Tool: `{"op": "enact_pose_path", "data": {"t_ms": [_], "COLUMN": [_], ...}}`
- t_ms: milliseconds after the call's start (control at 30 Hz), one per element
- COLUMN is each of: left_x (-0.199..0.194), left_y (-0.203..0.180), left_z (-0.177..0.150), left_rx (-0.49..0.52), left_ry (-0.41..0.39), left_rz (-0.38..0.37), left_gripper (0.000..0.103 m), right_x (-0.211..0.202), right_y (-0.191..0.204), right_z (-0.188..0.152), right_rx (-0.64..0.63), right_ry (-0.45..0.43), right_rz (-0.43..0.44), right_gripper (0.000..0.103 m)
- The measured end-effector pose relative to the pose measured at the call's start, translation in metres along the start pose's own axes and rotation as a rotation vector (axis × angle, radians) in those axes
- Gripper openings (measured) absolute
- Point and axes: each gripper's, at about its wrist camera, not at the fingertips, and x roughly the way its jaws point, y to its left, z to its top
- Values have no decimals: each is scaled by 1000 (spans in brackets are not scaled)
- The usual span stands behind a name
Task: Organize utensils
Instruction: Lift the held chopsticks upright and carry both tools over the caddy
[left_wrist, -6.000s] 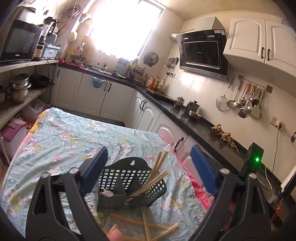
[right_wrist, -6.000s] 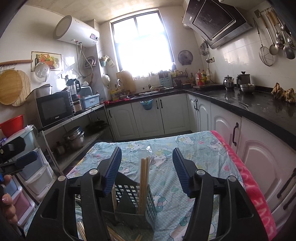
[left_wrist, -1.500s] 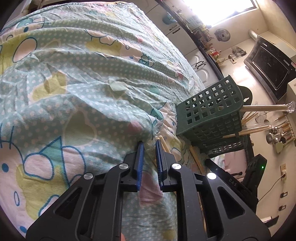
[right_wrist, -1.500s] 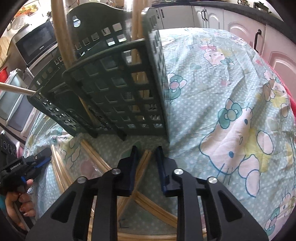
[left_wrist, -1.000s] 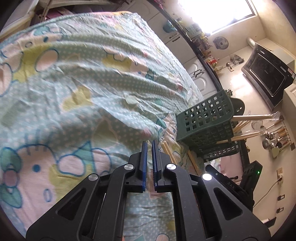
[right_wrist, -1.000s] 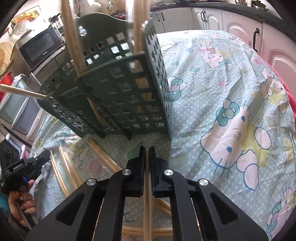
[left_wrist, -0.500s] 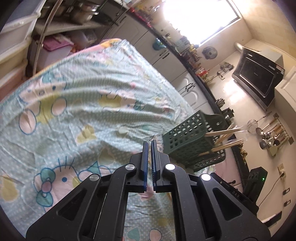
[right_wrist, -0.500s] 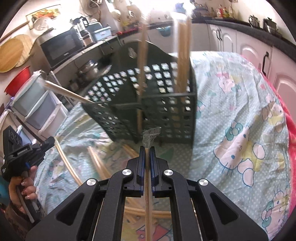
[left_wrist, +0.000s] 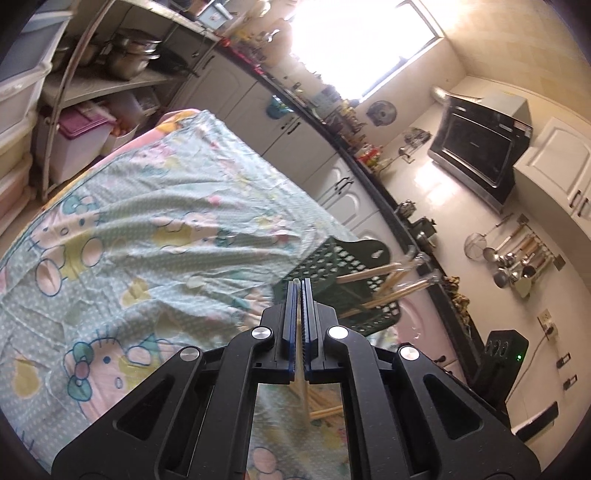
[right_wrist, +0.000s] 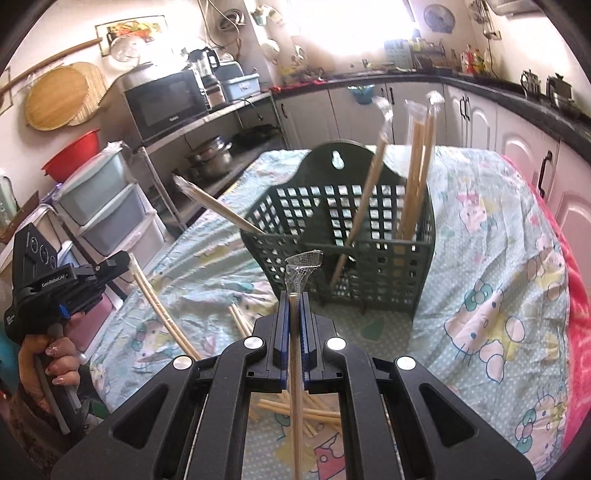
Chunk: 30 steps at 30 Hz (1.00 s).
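Your left gripper (left_wrist: 299, 285) pinches one plastic-wrapped wooden chopstick pair (left_wrist: 303, 387) above the cartoon-print tablecloth (left_wrist: 140, 236). Your right gripper (right_wrist: 294, 297) clamps another wrapped pair (right_wrist: 295, 387) just before the dark green lattice utensil basket (right_wrist: 354, 243), where four wrapped pairs lean. Loose chopsticks (right_wrist: 291, 408) litter the cloth below; a black microwave (right_wrist: 166, 101) sits behind.

Left gripper (left_wrist: 300, 286) clamped on a wrapped chopstick (left_wrist: 304, 391), above cartoon-print cloth (left_wrist: 147, 240), dark green lattice utensil basket (left_wrist: 354, 266) just beyond with wrapped chopsticks (left_wrist: 384, 291) sticking out, loose chopsticks (left_wrist: 325, 406) lying below.
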Motion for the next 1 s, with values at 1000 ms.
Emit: {"op": "enact_pose_path", "data": {"t_ms": [1000], "left_x": [1], "left_y": [-99], "left_z": [5], "left_rx": [176], "left_ry": [-3], "left_rz": [-182], "left_gripper": [0], "right_x": [-68], "right_y": [9], "right_z": [18], "right_rx": [-22], "right_ry": [-188], "right_rz": [15], "right_gripper": [5]}}
